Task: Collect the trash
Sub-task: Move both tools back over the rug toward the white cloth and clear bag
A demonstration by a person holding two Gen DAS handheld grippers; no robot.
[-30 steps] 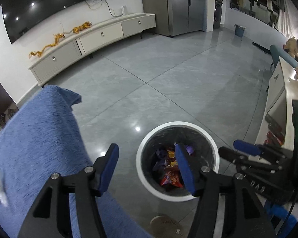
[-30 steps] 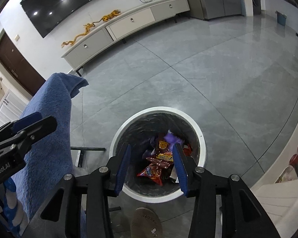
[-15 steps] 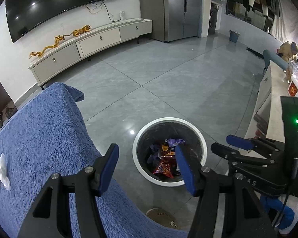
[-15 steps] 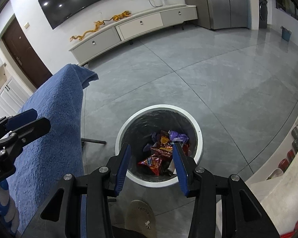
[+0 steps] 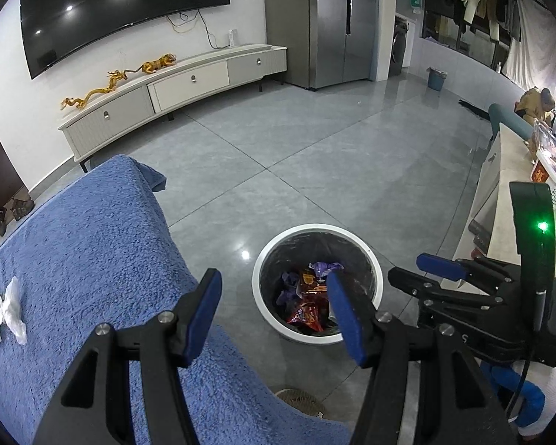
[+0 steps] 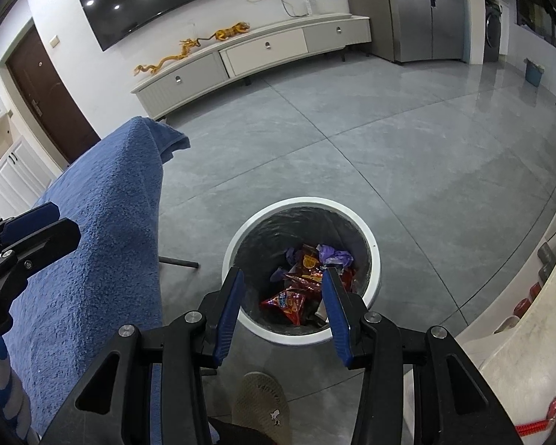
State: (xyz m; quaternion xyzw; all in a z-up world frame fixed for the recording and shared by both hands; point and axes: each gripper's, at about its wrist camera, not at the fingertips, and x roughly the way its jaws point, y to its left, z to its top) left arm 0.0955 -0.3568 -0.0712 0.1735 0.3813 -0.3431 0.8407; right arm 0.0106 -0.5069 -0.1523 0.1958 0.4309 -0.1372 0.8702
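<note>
A round white-rimmed trash bin [image 5: 367,252] [image 6: 375,259] stands on the grey floor with red, orange and purple snack wrappers [image 5: 307,296] [image 6: 304,282] inside. A crumpled white tissue [image 5: 3,306] lies on the blue towel-covered surface [image 5: 74,259] [image 6: 103,230] at the left. My left gripper [image 5: 274,311] is open and empty, high above the towel's edge and the bin. My right gripper [image 6: 283,304] is open and empty above the bin; it also shows at the right of the left wrist view [image 5: 426,274].
A pale counter [image 5: 507,193] with a basket and bottles runs along the right. A slippered foot [image 6: 261,404] stands on the floor below the bin. A low TV cabinet [image 5: 174,89], a fridge [image 5: 326,22] and a small blue bin [image 5: 435,78] stand far off.
Both grippers have risen and drawn back from the bin, so it looks smaller. The left view has swung left, bringing the white tissue on the towel into sight. Both stay open.
</note>
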